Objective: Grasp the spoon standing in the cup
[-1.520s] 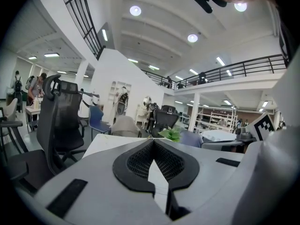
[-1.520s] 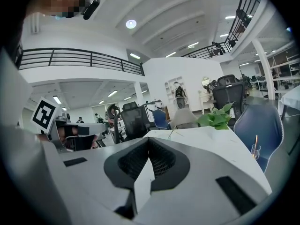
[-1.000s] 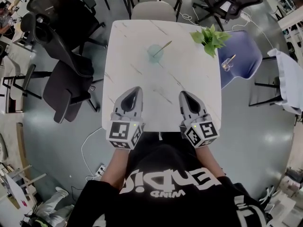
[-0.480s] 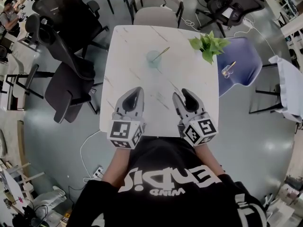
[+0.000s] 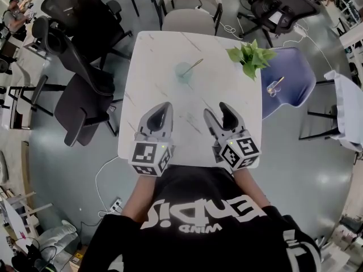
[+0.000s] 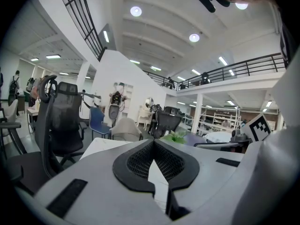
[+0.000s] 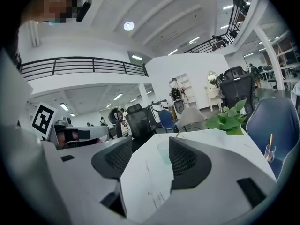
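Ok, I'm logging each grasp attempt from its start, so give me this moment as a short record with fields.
table: white, marbled top
cup: pale green, upright, far middle of the table
spoon: stands in the cup, handle leaning toward the plant
plant: far right corner
left tool: shut, empty, above the near side
right tool: jaws have just been opening, now apart, nothing between them, well short of the cup

Garment: a black short-sleeved T-shirt (image 5: 187, 251) is worn, printed across the front with large white lettering (image 5: 204, 219).

Tools: the left gripper (image 5: 163, 107) and right gripper (image 5: 217, 110) are cased in pale grey moulded shells. Their pads (image 6: 138, 161) are faced in black mesh texture. A white cube (image 5: 148, 156) marked with black squares is fitted behind each.
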Available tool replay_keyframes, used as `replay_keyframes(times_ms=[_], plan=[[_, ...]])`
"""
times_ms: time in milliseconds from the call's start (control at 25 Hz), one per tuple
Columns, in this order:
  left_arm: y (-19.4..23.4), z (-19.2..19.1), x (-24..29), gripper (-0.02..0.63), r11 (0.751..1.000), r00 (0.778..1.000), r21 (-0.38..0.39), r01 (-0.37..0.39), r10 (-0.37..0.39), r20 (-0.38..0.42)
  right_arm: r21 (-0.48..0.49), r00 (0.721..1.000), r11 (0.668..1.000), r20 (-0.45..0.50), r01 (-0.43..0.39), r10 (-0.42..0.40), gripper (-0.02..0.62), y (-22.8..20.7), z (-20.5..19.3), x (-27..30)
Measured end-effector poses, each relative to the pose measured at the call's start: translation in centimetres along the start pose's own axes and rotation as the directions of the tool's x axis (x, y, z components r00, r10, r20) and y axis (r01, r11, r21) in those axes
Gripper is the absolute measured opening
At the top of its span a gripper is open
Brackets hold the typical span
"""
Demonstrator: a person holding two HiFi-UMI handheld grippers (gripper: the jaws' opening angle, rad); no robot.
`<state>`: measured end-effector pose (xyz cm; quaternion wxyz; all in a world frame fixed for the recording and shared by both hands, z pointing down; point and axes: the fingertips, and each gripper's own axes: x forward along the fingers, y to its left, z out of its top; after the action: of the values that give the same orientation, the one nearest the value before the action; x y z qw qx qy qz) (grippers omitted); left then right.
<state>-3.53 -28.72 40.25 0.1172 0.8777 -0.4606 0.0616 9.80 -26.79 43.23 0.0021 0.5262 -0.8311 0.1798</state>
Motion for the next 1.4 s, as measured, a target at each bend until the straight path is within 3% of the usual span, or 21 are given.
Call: replay_keyframes(times_ms=[680, 1400], plan=[[0.9, -0.6, 2.2, 0.014, 1.000, 1.000, -0.010, -0.020, 0.020, -0.016, 0.039, 0.999, 0.999, -0.040, 0.024, -0.023, 0.213, -5.7, -0.2, 7.7], [2.3, -2.5, 3.8, 0.014, 0.999, 0.997, -0.035, -0.029, 0.027, -0.068, 0.105, 0.985, 0.991, -0.157, 0.083, -0.066, 0.213, -11.4, -2.5, 19.2]])
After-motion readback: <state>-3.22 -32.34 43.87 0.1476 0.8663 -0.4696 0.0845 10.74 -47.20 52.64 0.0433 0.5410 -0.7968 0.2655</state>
